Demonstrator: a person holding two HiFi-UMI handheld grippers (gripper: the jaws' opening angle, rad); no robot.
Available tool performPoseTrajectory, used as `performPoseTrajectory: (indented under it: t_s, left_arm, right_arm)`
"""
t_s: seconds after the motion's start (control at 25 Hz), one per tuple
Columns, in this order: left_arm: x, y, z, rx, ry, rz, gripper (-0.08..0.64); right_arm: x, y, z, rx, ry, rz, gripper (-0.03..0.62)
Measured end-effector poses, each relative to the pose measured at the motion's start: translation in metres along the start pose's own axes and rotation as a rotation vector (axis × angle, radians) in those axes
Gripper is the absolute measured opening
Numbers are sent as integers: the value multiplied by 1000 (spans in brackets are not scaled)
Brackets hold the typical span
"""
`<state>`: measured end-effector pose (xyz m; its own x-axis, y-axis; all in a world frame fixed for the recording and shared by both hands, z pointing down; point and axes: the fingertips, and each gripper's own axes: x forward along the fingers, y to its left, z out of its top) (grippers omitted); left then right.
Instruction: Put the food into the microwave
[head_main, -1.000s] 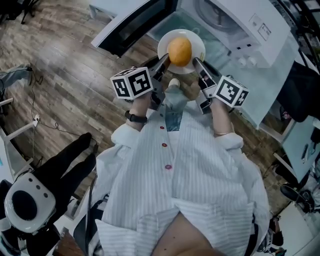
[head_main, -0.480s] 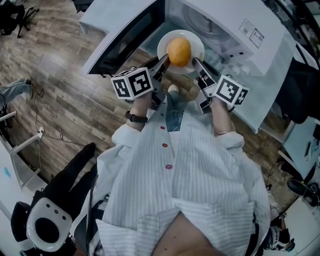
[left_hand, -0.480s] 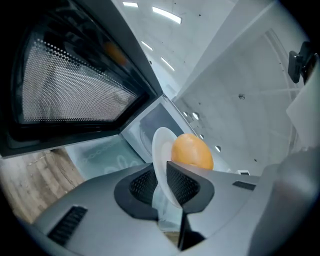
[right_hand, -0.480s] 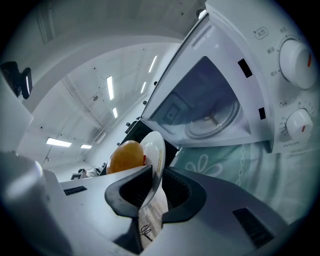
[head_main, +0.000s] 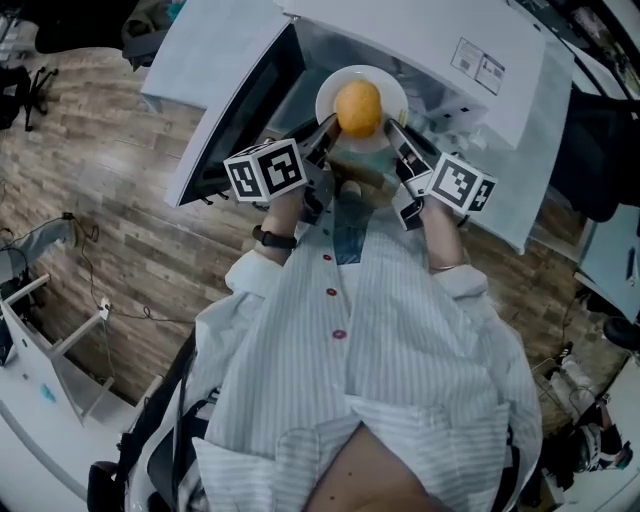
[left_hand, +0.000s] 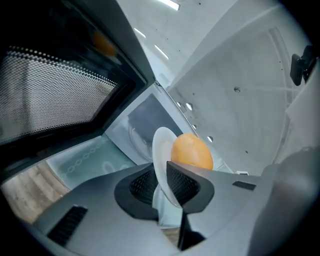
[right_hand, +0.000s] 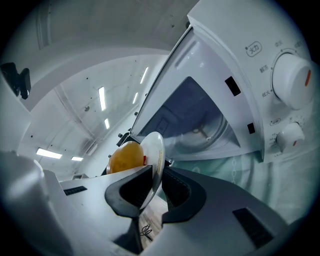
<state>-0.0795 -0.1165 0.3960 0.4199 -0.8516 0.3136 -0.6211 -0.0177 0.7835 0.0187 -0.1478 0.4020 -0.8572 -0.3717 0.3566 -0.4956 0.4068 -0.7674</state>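
Observation:
A white plate (head_main: 390, 88) carries an orange round food (head_main: 359, 107). My left gripper (head_main: 326, 130) is shut on the plate's left rim and my right gripper (head_main: 394, 128) is shut on its right rim. Both hold it in front of the open white microwave (head_main: 440, 40), whose door (head_main: 225, 100) swings out to the left. In the left gripper view the plate (left_hand: 161, 155) sits edge-on between the pads with the food (left_hand: 191, 151) beside it. The right gripper view shows the plate (right_hand: 155, 160), the food (right_hand: 125, 157) and the microwave cavity (right_hand: 195, 120).
The microwave stands on a surface with a pale green cloth (head_main: 545, 130). Its control panel with white knobs (right_hand: 292, 80) is on the right. A wood floor (head_main: 90, 190) lies to the left, with cables and a white frame (head_main: 60, 340) at the lower left.
Both grippers have carried the plate with the food closer to the microwave opening. The microwave and its door now sit nearer in the head view.

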Motion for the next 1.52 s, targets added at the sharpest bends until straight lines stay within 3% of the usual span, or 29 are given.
performPoseTrajectory:
  t_s: [0.44,1.08,1.52]
  left_arm:
    - [31,11,16,14,100,-37,54]
    - [76,31,6,45,178,-38,58]
    - [99,46,4,89,231,-58,60]
  right_arm:
    - [14,-17,16,53,-59,-76,73]
    - [22,-61,26,-21,-82,-222,85]
    - [35,-83,24,-5,-127,-299,98]
